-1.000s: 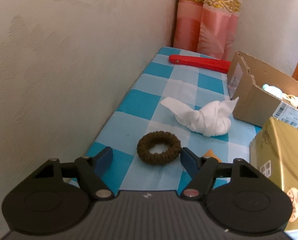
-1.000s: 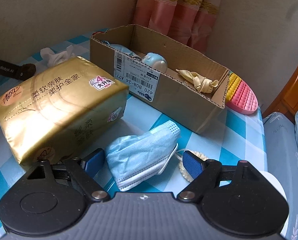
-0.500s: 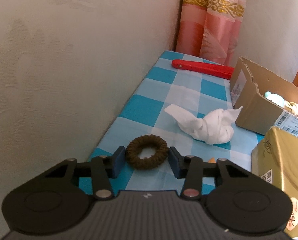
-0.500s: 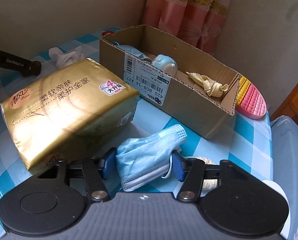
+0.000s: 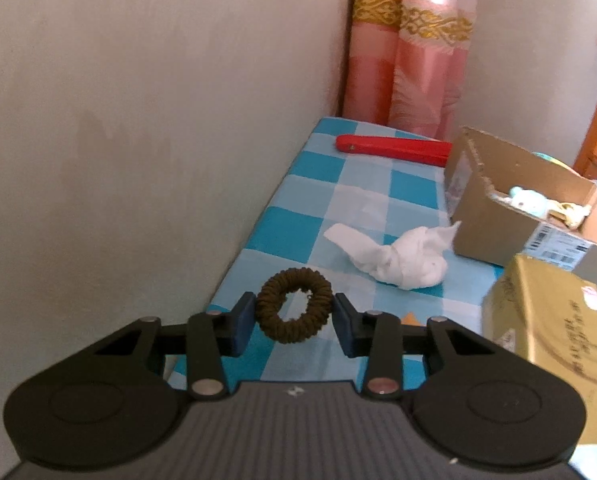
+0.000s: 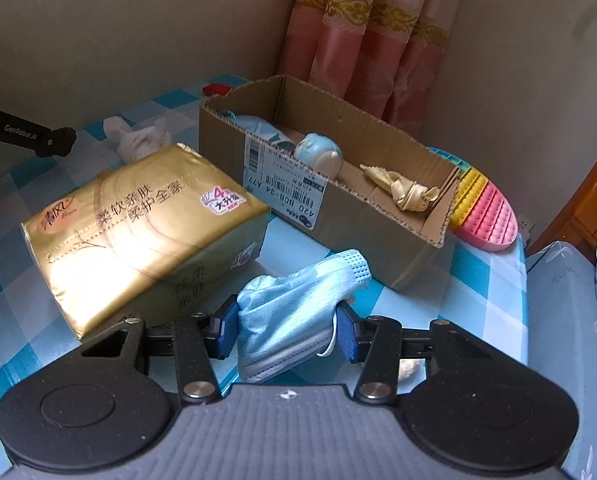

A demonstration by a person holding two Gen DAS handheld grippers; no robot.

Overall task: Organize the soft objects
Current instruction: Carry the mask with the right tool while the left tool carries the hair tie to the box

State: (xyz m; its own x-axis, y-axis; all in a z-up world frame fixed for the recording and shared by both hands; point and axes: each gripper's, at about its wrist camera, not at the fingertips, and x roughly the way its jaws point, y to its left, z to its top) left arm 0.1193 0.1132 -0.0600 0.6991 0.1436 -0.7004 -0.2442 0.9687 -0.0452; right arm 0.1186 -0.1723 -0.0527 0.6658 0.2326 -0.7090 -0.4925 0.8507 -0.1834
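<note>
A dark brown hair tie [image 5: 290, 334] stands on edge between the pads of my left gripper [image 5: 294, 320]. The jaws are closing and press it from both sides, a little above the blue checked tablecloth [image 5: 298, 224]. In the right wrist view a light blue face mask [image 6: 298, 296] is bunched between the pads of my right gripper [image 6: 286, 334], whose jaws are also closing on it. Beyond the mask sits an open cardboard box [image 6: 338, 216] with a blue toy [image 6: 318, 152] and a yellowish cloth [image 6: 402, 190] inside.
A gold tissue pack [image 6: 138, 232] lies left of the mask, close to the box. A knotted white cloth [image 5: 402, 258] lies past the hair tie, and a red object [image 5: 390, 146] at the far end. A pastel bubble mat [image 6: 484, 212] rests behind the box. A wall runs along the left.
Both pairs of jaws have closed from wide open onto the hair tie and the mask. The left gripper has risen slightly, and the hair tie has tipped up off the cloth.
</note>
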